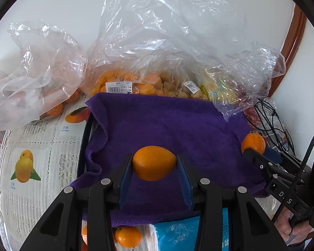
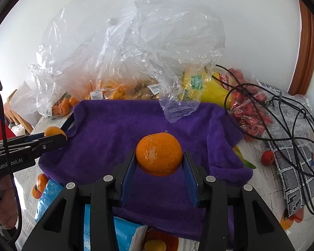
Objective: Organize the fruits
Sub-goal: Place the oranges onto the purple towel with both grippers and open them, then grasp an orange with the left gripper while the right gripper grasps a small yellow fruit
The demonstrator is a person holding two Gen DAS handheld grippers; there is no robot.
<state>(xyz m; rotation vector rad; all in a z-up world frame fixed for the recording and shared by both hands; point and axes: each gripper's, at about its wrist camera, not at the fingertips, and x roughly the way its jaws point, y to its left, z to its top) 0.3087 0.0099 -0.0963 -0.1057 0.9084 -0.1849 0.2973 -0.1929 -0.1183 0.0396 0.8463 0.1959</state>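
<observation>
My left gripper [image 1: 155,163] is shut on an oval orange fruit [image 1: 153,163], held above the purple towel [image 1: 167,121] that lines a tray. My right gripper [image 2: 159,156] is shut on a round tangerine [image 2: 159,153] over the same towel [image 2: 136,125]. Each gripper shows in the other view: the right one [image 1: 250,149] at the towel's right edge with its tangerine [image 1: 253,143], the left one [image 2: 58,138] at the towel's left edge with its fruit [image 2: 53,131]. No fruit lies on the towel.
Clear plastic bags [image 1: 136,52] of oranges and other fruit stand behind the towel. A bag of red fruit [image 2: 251,113], a yellow package [image 2: 211,90], black cables [image 2: 282,125] and one loose red fruit [image 2: 268,157] lie at the right. A blue tissue pack [image 1: 188,230] lies in front.
</observation>
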